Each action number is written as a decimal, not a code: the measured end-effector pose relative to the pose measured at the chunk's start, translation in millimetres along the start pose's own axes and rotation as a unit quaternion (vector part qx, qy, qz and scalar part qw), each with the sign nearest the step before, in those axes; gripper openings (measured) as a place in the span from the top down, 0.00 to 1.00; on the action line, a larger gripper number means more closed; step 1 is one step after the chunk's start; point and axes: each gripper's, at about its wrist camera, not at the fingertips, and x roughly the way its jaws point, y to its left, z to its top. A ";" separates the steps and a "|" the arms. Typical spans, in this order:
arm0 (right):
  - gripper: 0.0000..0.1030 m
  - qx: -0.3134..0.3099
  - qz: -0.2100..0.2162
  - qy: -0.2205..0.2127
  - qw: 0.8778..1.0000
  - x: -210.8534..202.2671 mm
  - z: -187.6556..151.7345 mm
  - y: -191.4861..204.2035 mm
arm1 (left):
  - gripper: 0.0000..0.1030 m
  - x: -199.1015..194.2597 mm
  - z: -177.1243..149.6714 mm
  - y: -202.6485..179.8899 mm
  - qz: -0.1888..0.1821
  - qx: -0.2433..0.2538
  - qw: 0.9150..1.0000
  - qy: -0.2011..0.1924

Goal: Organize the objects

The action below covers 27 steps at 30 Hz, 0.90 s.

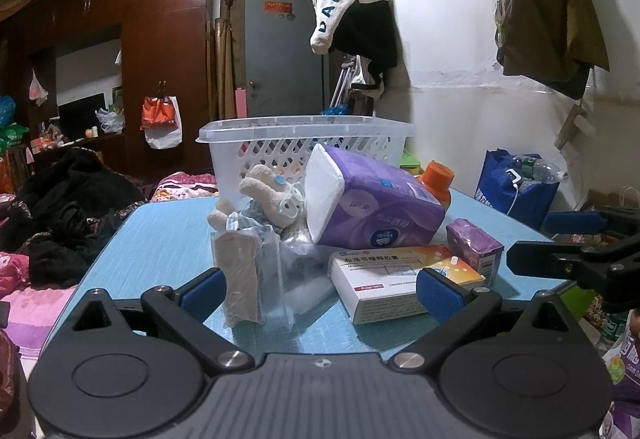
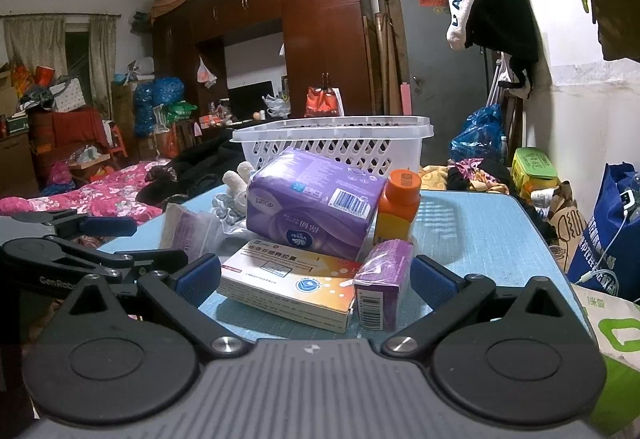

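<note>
On the blue table (image 2: 480,231), left gripper (image 1: 320,293) and right gripper (image 2: 316,279) both gape wide, empty; probably best to lift the small purple box (image 2: 382,285) first, squarely, into the white basket (image 2: 336,143).

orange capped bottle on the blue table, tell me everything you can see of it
The orange plastic bottle with the ribbed orange screw cap stands upright on the blue table, cap on, with a printed code on the cap's top. A yellow label wraps the body. It stands in front of the white perforated plastic basket and close against the right end of the big purple tissue pack; contact is unclear. The small purple box hides its base. In the left wrist view only its cap and shoulder show behind the pack.
</note>
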 end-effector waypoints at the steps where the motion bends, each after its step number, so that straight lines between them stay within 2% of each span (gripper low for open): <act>1: 0.00 0.000 0.000 0.000 1.000 0.0 0.0 0.0 | 0.01 0.2 -0.1 0.1 0.000 0.000 1.000 0.000; 27: 0.00 0.001 0.003 0.007 1.000 3.7 -2.9 0.7 | 0.01 3.2 -0.8 1.6 0.006 -0.001 1.000 0.007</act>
